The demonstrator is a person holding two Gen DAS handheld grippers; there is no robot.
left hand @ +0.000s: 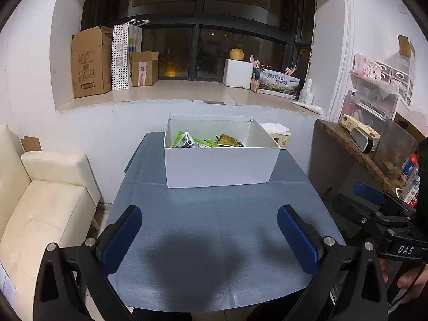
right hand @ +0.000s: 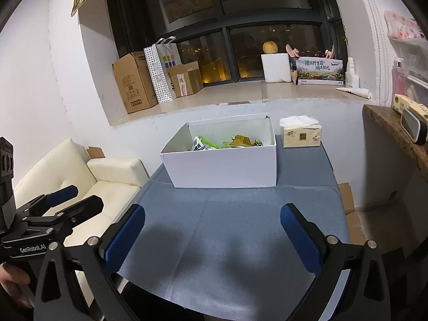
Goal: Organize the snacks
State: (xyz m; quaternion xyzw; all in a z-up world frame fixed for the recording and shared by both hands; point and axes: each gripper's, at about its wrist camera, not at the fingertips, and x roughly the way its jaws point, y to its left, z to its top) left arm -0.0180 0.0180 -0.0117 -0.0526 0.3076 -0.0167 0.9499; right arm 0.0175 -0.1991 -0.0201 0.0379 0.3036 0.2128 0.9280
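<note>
We see snacks (left hand: 206, 141) in the box (left hand: 219, 165) at the table's (left hand: 214, 227) far edge; none remain outside; both grippers, left (left hand: 210, 236) and right (right hand: 212, 238), gape empty.

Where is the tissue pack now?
In the right wrist view, the tissue pack stands on the blue table, just right of the white box.

Woven matt blue cloth is covering the surface (left hand: 219, 214). The box (left hand: 219, 165) is looking like smooth matt white card, holding glossy foil packets (left hand: 206, 141). Ribbed blue pads (right hand: 123, 238) are lining matt black tool arms.
</note>
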